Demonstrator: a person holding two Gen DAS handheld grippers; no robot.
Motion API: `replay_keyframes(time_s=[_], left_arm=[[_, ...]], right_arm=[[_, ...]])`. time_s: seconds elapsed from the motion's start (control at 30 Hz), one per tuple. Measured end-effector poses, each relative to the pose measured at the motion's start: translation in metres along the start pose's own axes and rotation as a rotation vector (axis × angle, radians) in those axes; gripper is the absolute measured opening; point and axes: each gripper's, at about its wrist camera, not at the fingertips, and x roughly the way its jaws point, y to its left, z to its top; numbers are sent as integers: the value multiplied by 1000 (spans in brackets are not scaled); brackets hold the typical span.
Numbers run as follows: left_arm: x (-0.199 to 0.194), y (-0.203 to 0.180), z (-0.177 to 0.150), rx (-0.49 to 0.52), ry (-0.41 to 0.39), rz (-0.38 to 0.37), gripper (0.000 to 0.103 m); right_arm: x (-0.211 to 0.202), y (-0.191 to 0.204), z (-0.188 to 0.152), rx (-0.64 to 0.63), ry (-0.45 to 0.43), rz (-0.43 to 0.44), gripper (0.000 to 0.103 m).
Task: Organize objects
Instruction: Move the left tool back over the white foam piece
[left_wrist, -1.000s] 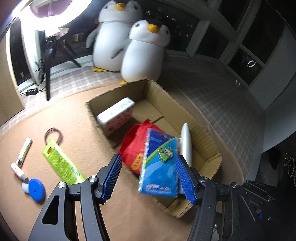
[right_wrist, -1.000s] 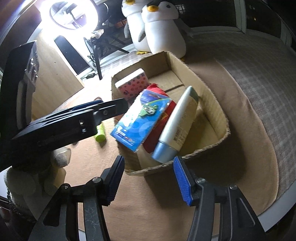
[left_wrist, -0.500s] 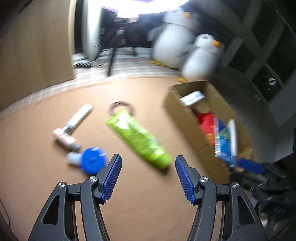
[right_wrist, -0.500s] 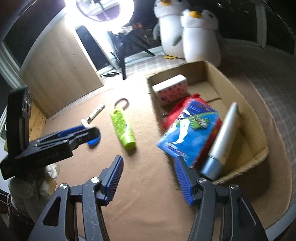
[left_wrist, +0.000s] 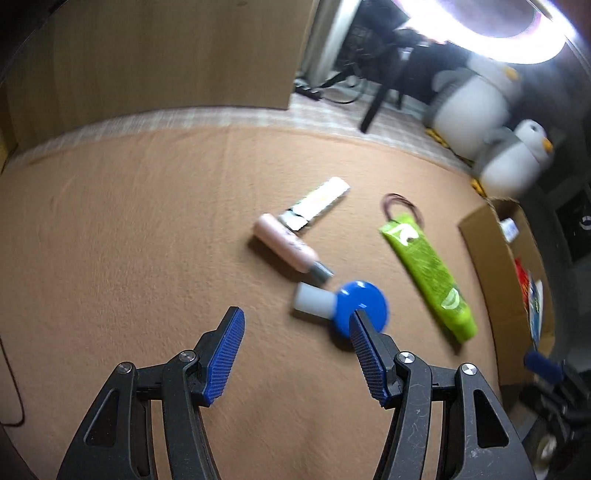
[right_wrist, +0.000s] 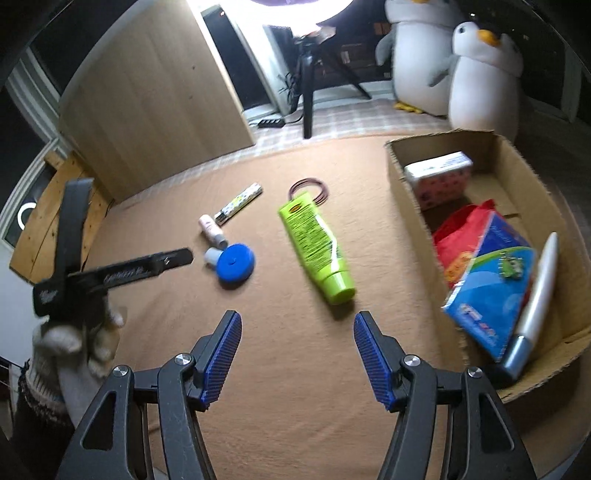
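Left wrist view had the left gripper (left_wrist: 295, 334) hanging over the tan cloth-covered worktop (left_wrist: 129, 240), its jaws spread wide with nothing between them. Just ahead of its right-hand fingertip lay the blue round-capped bottle (left_wrist: 345, 304) on its side, the fingertip overlapping the cap's edge in the picture; whether they touched I could not tell. Beyond it a pink tube (left_wrist: 286, 249) lay with its grey cap pointing toward the blue one, and a thin patterned stick (left_wrist: 319, 203) rested against the pink tube's far end. To the right the green tube (left_wrist: 428, 271) lay at a slant, cap nearest the camera, with dark hair ties (left_wrist: 402, 206) at its flat end.

From the right wrist, the right gripper (right_wrist: 297, 354) was also wide open and empty, held above bare cloth, the green tube's cap just ahead of it. The cardboard box (right_wrist: 402, 177) sat at the right, holding a polka-dot packet (right_wrist: 439, 177) at the far end, then a red bag (right_wrist: 458, 236), a blue packet (right_wrist: 495, 280) leaning over it, and a white tube (right_wrist: 537, 302) along the near wall. A gloved hand (right_wrist: 74, 339) at the left held the other tool. Two plush penguins (right_wrist: 480, 70) stood behind the box.
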Motion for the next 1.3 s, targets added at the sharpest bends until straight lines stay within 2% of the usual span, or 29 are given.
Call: replay_keyframes(time_s=[0.1,0.27,0.57,0.67,0.83,1.03,1.17,1.3], left_arm=[[13,6,6,-29,27,-19,57],[32,7,18,-41,46,0,54],[48,-3,30,-8,59,40,51],[49,-10,31,32,60,58,50],[44,-15,16,125,64,89,50],[24,-12,-17,182,86,95,49],[8,-9,-23,152,46,70,49],[13,-16,-16,145,36,45,50]], right_arm=[[3,2,-1,7,10,0,60],[3,0,-4,25,16,-14,60],[-1,-9,-9,52,21,-31,60],[-1,-11,-9,51,28,-36,60],[0,-11,-8,51,33,-29,60],[2,-12,-7,56,36,-19,60],[5,-11,-5,56,43,-16,60],[8,-7,-4,49,50,-12,60]])
